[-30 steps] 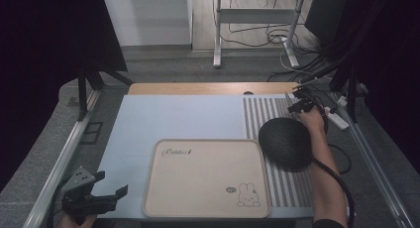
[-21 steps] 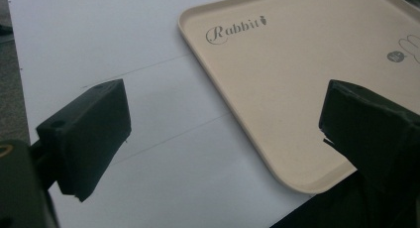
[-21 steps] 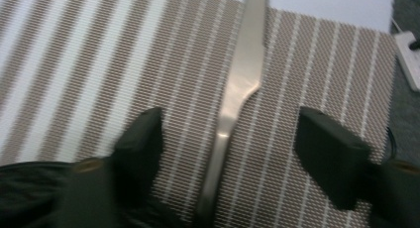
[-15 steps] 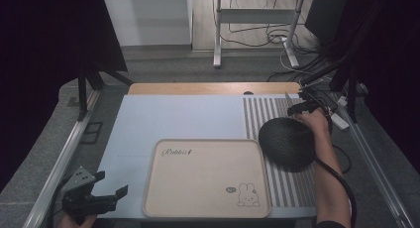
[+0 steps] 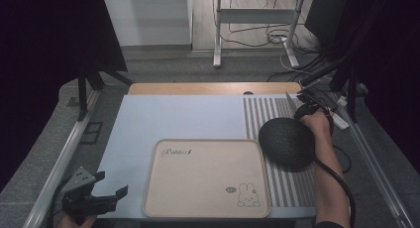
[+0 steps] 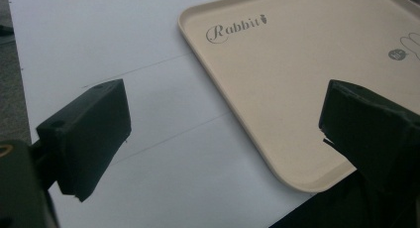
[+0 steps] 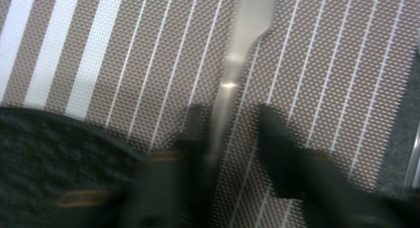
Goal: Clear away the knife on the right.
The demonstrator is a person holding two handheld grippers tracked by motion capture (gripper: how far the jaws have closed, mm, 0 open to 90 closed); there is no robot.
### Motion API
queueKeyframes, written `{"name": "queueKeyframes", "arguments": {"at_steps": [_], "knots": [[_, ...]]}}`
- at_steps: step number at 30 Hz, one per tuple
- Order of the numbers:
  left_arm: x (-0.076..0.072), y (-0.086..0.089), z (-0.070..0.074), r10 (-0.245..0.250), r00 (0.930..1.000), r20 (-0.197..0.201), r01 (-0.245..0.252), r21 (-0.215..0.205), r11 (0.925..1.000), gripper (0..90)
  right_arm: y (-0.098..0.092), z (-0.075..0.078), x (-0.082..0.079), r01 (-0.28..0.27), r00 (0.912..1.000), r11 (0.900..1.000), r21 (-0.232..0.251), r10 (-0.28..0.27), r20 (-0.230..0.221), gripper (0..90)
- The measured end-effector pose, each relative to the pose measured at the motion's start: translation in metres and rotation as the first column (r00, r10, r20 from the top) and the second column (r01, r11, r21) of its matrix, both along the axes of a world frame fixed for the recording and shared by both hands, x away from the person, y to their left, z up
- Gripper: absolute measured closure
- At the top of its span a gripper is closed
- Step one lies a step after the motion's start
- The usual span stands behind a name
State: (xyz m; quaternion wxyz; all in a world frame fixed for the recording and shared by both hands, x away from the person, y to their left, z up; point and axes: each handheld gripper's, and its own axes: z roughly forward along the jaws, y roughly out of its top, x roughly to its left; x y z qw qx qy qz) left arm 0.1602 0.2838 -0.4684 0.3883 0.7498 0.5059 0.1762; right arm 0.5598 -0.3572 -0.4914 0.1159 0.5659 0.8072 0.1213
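A silver knife (image 7: 233, 64) lies on the striped grey placemat (image 7: 322, 49) at the table's far right, its thin blade (image 5: 288, 100) pointing away. My right gripper (image 7: 233, 116) straddles the knife's handle, jaws apart, with a gap left on one side; the view is blurred. In the high view the right gripper (image 5: 307, 108) sits under the hand at the mat's far edge. A black round woven mat (image 5: 287, 142) lies just left of that hand. My left gripper (image 5: 106, 189) stands open at the near left corner, with nothing held, beside the beige rabbit tray (image 6: 277, 89).
The beige tray (image 5: 208, 178) lies at the table's front middle on a pale blue surface (image 5: 173, 119). A wooden strip (image 5: 208, 88) runs along the far edge. Metal rails (image 5: 64, 158) flank the table, and cables (image 5: 341, 178) trail at the right.
The right hand and its gripper have shifted slightly toward me along the knife. The left gripper has not moved.
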Motion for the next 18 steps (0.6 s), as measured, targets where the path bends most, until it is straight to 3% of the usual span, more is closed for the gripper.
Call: {"name": "queueKeyframes", "arguments": {"at_steps": [4,9,18], "knots": [[0.0,0.0,0.0,0.001,1.0,-0.001,-0.001,-0.002,1.0,6.0,-0.007,-0.001,-0.002,-0.027,0.9996,0.999,0.036,0.026,0.013,80.0],[0.0,0.0,0.0,0.001,1.0,-0.001,-0.001,-0.002,1.0,6.0,-0.005,0.0,-0.002,-0.064,0.9977,0.998,0.004,0.064,0.021,80.2],[0.0,0.0,0.0,0.0,1.0,0.001,0.0,-0.002,1.0,6.0,-0.022,0.008,-0.007,-0.037,0.9968,0.999,-0.004,0.038,0.07,80.3]]}}
